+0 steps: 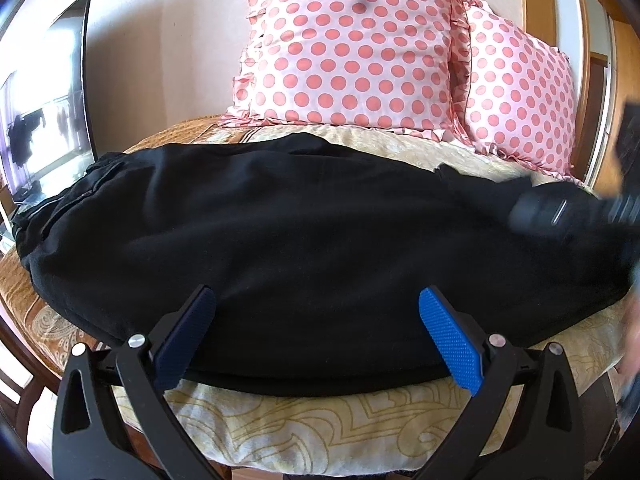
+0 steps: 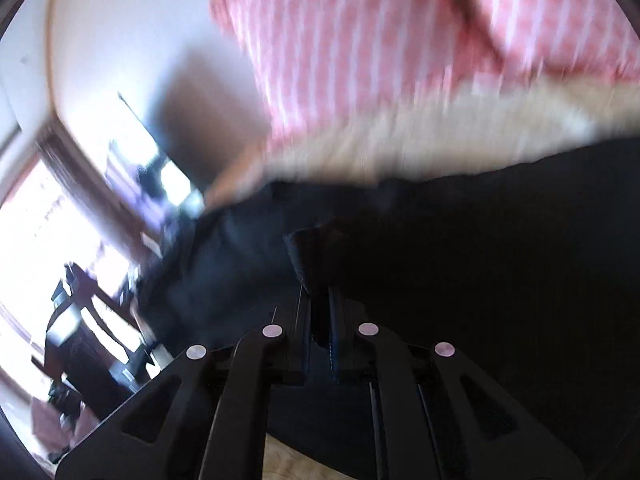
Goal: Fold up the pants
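Observation:
Black pants lie spread sideways across the bed, waistband at the left. My left gripper is open, its blue pads wide apart over the near edge of the pants, holding nothing. My right gripper is shut on a fold of the black pants; that view is blurred by motion. The right gripper also shows in the left wrist view, blurred, at the right end of the pants.
Two pink polka-dot pillows lean against the wall behind the pants. The bed has a cream and gold patterned cover. A dark screen stands at the left. A window and dark furniture are at the left of the right wrist view.

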`<state>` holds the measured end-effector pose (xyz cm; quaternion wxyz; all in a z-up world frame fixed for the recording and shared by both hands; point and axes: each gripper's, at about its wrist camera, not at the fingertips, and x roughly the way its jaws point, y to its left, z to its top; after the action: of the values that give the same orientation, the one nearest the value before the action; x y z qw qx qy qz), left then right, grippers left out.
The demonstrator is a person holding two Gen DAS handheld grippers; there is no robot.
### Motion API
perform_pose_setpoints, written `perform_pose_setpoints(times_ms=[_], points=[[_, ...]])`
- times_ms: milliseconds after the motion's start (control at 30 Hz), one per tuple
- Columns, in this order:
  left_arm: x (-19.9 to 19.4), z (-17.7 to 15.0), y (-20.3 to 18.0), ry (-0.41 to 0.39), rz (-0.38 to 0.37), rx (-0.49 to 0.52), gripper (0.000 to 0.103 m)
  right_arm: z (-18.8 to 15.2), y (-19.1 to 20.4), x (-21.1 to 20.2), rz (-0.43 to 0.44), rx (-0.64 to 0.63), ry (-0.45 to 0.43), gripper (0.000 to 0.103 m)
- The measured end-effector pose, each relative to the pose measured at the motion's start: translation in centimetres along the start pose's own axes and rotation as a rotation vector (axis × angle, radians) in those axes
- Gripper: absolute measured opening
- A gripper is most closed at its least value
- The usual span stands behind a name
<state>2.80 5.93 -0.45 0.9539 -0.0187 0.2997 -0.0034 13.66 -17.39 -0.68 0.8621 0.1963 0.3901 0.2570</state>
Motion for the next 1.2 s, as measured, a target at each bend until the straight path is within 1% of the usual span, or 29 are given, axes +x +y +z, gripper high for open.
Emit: perform_pose_setpoints(times_ms=[33,100,133,200,233,267,333,367,467,533,600,633,667,700,733,767,800,867,900,933,967,1000,1033,1067,1100,1200], points=[[0.0,0.0,0.0,0.001,-0.002,0.001,0.101,-0.3,-0.1,0.5,-0.008,0.007,0.006,0.007],[0.0,0.0,0.1,0.001,-0.009,-0.001,0.101,-0.1,-0.4,0.1,0.013,0.032,-0.012,0.007],[-0.1,0.0,0.2,0.001,-0.011,-0.004,0.101,0.3,-0.4,-0.7,0.034,0.04,-0.042,0.007],[-0.1,0.0,0.2,0.0,-0.013,-0.009,0.101,0.8,0.5,-1.8,0.062,0.014,-0.09,0.007],[-0.1,0.0,0.2,-0.001,-0.012,-0.01,0.101,0.7,1.0,-2.1,0.072,-0.016,-0.094,0.007],[0.0,0.0,0.1,-0.003,-0.01,-0.01,0.101,0.4,1.5,-2.0,0.079,-0.037,-0.085,0.007],[0.0,0.0,0.0,-0.004,-0.006,-0.007,0.101,0.0,2.2,-2.2,0.12,-0.06,-0.084,0.007],[0.0,-0.1,0.0,-0.004,-0.005,-0.006,0.101,-0.2,2.7,-2.1,0.122,-0.078,-0.077,0.007],[-0.1,0.0,0.0,-0.005,-0.007,-0.009,0.101,-1.5,4.3,-0.7,0.099,-0.152,-0.008,0.007],[-0.2,0.1,0.2,-0.004,-0.02,-0.024,0.101,-2.1,4.8,0.0,0.089,-0.168,0.014,0.007],[-0.5,0.3,0.6,-0.003,-0.044,-0.054,0.101,-2.7,4.9,0.7,0.075,-0.17,0.033,0.008],[-0.8,0.6,1.1,-0.004,-0.069,-0.085,0.101,-3.0,5.0,0.7,0.066,-0.177,0.041,0.008],[-1.2,0.8,1.6,-0.008,-0.085,-0.111,0.101,-3.5,5.2,0.9,0.035,-0.21,0.059,0.009],[-1.8,1.0,2.3,-0.019,-0.084,-0.137,0.101,-3.7,5.5,0.8,0.02,-0.241,0.059,0.013],[-2.3,1.3,2.7,-0.032,-0.071,-0.146,0.101,-3.9,6.1,0.8,0.005,-0.286,0.064,0.018],[-2.9,1.6,3.3,-0.049,-0.049,-0.15,0.101,-4.1,6.7,0.6,-0.003,-0.324,0.072,0.033],[-3.5,1.8,3.9,-0.065,-0.021,-0.15,0.101,-4.3,7.3,0.4,0.005,-0.364,0.082,0.045],[-4.5,2.4,5.2,-0.092,0.045,-0.148,0.101,-4.6,8.7,-0.6,0.061,-0.425,0.075,0.045],[-4.9,2.6,6.0,-0.105,0.081,-0.15,0.101,-4.5,9.0,-1.1,0.068,-0.437,0.045,0.045],[-5.3,2.7,6.7,-0.114,0.109,-0.154,0.101,-4.3,9.2,-1.6,0.063,-0.438,0.01,0.045],[-5.6,2.8,7.4,-0.12,0.14,-0.162,0.101,-3.7,9.2,-1.9,0.03,-0.422,-0.032,0.045],[-5.9,2.9,8.4,-0.121,0.169,-0.179,0.101,-3.2,8.8,-1.6,-0.005,-0.407,-0.044,0.045],[-6.1,3.0,9.2,-0.118,0.187,-0.198,0.101,-2.9,8.6,-1.4,-0.028,-0.398,-0.045,0.045],[-6.2,3.0,10.1,-0.113,0.199,-0.225,0.101,-2.2,8.1,-0.6,-0.069,-0.375,-0.038,0.045],[-6.4,3.0,10.8,-0.11,0.204,-0.246,0.101,-2.0,7.8,0.0,-0.099,-0.36,-0.021,0.045],[-7.2,2.8,14.1,-0.101,0.224,-0.339,0.101,-2.6,7.8,2.3,-0.173,-0.385,0.077,0.045]])
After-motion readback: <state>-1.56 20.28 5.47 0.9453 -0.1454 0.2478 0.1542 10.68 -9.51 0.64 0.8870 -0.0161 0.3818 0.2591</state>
